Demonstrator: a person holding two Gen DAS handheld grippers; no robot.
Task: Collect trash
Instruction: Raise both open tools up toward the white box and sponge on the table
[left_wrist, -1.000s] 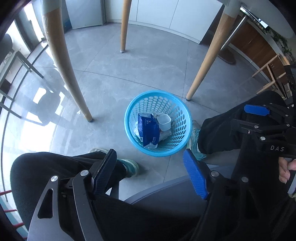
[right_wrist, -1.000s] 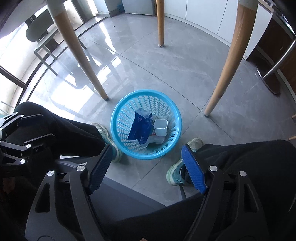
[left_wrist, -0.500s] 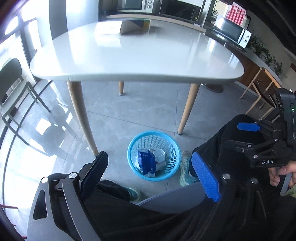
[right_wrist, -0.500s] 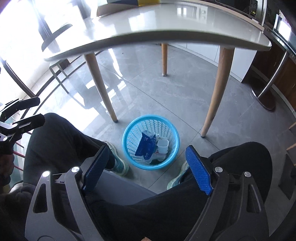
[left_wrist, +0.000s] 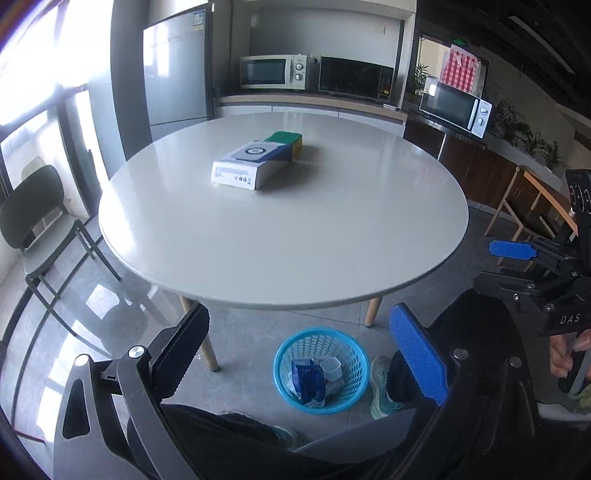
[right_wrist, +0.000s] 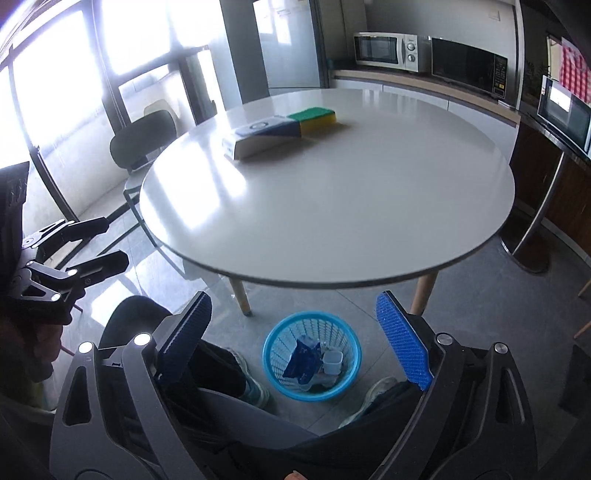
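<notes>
left tongs (left_wrist: 297, 347) spread apart, holding nothing | right tongs (right_wrist: 295, 332) likewise apart and empty | blue basket (left_wrist: 354, 384) on the floor below the near surface edge, holding a blue packet (left_wrist: 306, 376) and a white cup (left_wrist: 331, 368) | round surface (left_wrist: 295, 240) carries a white box (left_wrist: 251, 166) (sponge (left_wrist: 290, 138) touching its far end)

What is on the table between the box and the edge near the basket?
Nothing: in both views the table is bare from the box to its near edge, above the basket on the floor.
</notes>
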